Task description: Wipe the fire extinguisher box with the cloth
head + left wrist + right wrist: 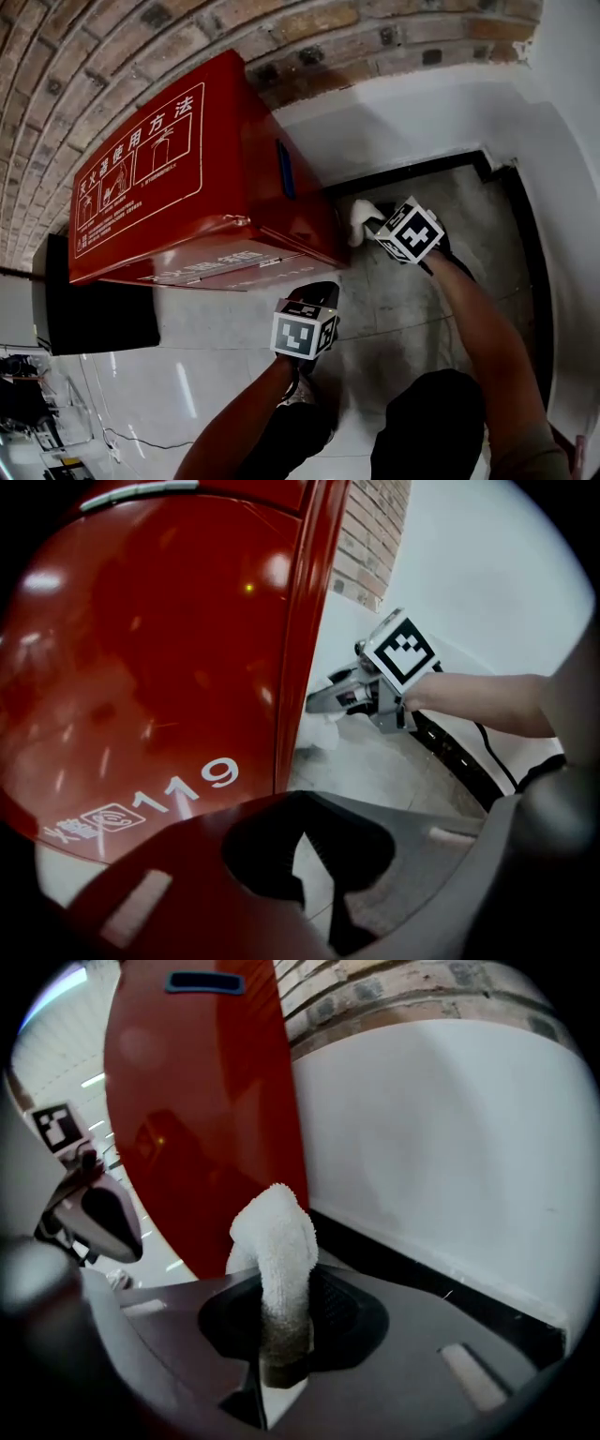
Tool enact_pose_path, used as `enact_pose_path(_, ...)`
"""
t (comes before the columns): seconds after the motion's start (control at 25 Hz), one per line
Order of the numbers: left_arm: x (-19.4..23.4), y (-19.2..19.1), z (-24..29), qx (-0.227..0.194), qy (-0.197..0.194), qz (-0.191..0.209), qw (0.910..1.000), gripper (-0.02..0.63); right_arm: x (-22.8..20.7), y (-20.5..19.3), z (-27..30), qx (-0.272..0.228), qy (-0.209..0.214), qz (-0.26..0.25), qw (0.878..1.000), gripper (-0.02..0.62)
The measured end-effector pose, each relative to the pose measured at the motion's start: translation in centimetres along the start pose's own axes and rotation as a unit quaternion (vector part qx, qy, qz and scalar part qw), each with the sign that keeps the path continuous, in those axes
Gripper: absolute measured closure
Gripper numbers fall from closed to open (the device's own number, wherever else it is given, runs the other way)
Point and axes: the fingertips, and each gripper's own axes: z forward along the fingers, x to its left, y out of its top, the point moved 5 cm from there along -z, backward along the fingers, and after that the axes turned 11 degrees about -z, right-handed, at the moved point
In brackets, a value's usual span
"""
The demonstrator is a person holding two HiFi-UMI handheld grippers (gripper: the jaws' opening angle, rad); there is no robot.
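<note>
White terry cloth: judged soft, light, limp; pinched at its lower end in right gripper jaws. Glossy red metal fire extinguisher box: rigid, slick, just ahead-left. Left gripper jaws together, empty.

Open floor in front of the red box and to its right, free for passing. Narrows between the box's side and the white wall, where the right hand-held gripper and its cloth fill the gap. Closed off behind by brick wall, on the left by a black case.
</note>
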Motion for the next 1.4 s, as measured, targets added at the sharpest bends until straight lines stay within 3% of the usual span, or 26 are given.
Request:
enact_pose_path(0.2,-1.4,-0.2,1.2,0.014,-0.004,0.015,0.9998,0.606,6.7,-2.8,0.7,0.039,0.103,-0.061,0.992,0.506)
enact_pose_path(0.36,-2.4,-0.6,1.6,0.013,-0.016,0.015,0.9997,0.606,9.1,-3.1,3.1,0.058,0.123,-0.082,0.987,0.506)
enact_pose_path(0.88,-0.4,-0.4,0.7,0.002,-0.008,0.013,0.9999,0.606,0.7,0.0,7.9,0.022,0.015,0.017,0.999,0.508)
enact_pose_path(1.24,1.1,-0.1,-0.5,-0.002,0.006,0.033,0.9994,0.606,-4.8,2.4,9.4,0.014,-0.095,0.082,0.992,0.509)
enact_pose_path(1.4,1.2,0.2,-0.8,-0.007,-0.002,0.045,0.9989,0.606,-5.1,2.6,9.5,0.006,-0.099,0.108,0.989,0.508)
